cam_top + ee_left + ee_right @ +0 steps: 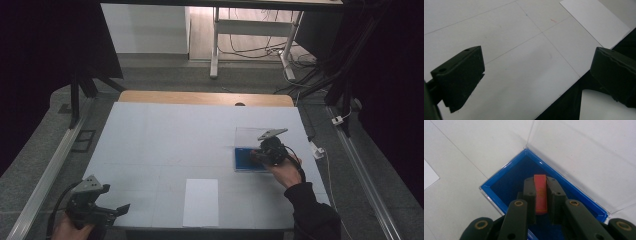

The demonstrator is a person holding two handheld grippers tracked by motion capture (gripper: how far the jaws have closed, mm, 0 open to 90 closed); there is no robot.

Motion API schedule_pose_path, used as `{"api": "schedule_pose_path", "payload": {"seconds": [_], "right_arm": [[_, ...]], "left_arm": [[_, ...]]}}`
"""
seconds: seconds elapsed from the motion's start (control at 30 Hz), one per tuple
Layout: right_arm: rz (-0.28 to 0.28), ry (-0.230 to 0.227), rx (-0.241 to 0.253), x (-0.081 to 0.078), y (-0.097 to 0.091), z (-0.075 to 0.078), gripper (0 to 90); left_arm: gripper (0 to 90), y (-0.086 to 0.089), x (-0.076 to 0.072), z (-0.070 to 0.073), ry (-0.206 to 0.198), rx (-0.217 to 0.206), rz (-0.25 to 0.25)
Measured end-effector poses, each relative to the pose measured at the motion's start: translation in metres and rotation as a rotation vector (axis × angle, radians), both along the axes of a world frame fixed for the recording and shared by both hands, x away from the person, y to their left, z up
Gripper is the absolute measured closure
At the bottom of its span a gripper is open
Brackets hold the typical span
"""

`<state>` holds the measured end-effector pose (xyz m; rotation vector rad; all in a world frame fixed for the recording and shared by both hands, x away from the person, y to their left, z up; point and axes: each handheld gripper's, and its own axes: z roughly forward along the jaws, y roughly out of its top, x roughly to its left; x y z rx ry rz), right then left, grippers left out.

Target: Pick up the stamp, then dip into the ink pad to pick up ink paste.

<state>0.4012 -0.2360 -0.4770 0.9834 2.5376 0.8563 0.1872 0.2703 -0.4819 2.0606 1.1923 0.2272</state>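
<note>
Item: thin red rectangular card [540, 193], light, stiff, slick-faced; pinched edgewise in my right claw [540, 195] over the blue-lined clear plastic box [499, 181]. Grip its flat faces. My left claw [536, 75] hangs spread above the surface [165, 140].

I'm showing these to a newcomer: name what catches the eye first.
A thin red strip stands clamped in the right gripper over a blue-lined box with its clear lid raised, at the table's right side. A white sheet lies at the near edge, and the left gripper hangs open at the near left corner.
</note>
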Motion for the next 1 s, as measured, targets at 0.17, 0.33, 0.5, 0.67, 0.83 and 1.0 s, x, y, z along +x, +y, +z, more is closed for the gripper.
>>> {"api": "schedule_pose_path", "payload": {"seconds": [0.17,0.33,0.5,0.67,0.83,1.0], "right_arm": [[-0.005,-0.015,0.014,-0.002,-0.001,0.004,79.7],[0.009,-0.031,0.040,-0.006,-0.004,0.012,79.7],[0.011,-0.042,0.030,-0.010,-0.007,0.017,79.8],[-0.016,-0.048,0.048,-0.011,-0.011,0.021,79.8],[-0.039,-0.054,0.063,-0.011,-0.015,0.025,79.8],[-0.053,-0.057,0.066,-0.010,-0.018,0.025,79.8]], "left_arm": [[0.0,0.000,0.000,0.000,0.003,0.004,-0.004],[0.0,0.000,0.001,0.000,0.006,-0.002,-0.001],[0.0,-0.001,0.000,0.000,0.005,0.004,-0.001],[0.0,0.000,0.001,0.000,0.010,0.002,-0.001],[0.0,0.000,0.001,0.000,0.005,-0.002,-0.001],[0.0,0.000,0.001,0.000,0.005,-0.003,0.000]]}}
